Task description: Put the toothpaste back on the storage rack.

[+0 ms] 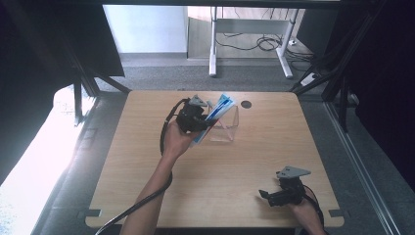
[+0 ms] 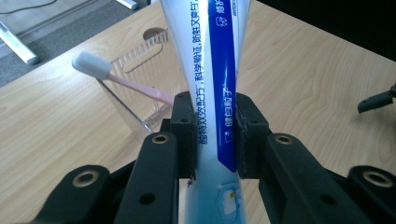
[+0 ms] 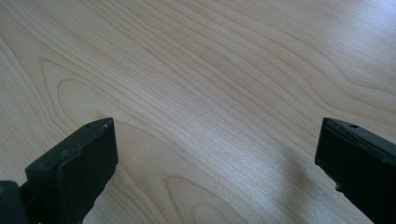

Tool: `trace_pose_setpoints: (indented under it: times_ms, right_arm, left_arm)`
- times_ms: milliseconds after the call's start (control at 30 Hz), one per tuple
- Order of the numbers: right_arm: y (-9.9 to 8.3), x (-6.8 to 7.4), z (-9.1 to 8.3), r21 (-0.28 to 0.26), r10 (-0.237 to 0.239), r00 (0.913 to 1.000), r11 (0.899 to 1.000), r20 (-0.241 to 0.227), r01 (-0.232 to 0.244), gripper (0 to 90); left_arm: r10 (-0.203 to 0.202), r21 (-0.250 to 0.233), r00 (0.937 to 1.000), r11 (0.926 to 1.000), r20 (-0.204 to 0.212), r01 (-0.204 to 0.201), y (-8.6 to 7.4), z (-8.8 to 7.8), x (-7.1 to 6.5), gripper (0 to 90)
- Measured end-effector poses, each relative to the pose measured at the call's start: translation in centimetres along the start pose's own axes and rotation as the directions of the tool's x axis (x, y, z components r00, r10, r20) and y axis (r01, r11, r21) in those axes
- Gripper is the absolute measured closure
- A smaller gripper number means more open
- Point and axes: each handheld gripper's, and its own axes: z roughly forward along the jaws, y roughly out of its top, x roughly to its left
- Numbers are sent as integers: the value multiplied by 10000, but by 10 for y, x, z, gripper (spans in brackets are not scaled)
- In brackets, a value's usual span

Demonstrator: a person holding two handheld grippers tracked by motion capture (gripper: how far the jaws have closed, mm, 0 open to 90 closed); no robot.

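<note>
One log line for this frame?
left claw: shut on toothpaste tube | organizer: holds toothbrush | right claw: open, idle

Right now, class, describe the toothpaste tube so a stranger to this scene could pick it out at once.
Start at the wooden table and find the clear plastic holder near its far edge. Beside it, the left gripper clamps a toothpaste tube: white with a blue stripe and printed characters, far wider than the pink toothbrush in the holder.

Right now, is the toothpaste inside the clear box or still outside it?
Outside. The left gripper holds the toothpaste tube clamped between its jaws, beside the clear box. The pink toothbrush leans by the box.
</note>
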Motion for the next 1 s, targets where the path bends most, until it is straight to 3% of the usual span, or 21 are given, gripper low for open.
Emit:
trace_pose_setpoints:
  times_ms: [1000]
  right_arm:
    - [0,0,1,31,-68,9999,10000,-89,68,0]
  left_arm:
    - [133,-633,9998,9979,-162,-143,41,32,10,734]
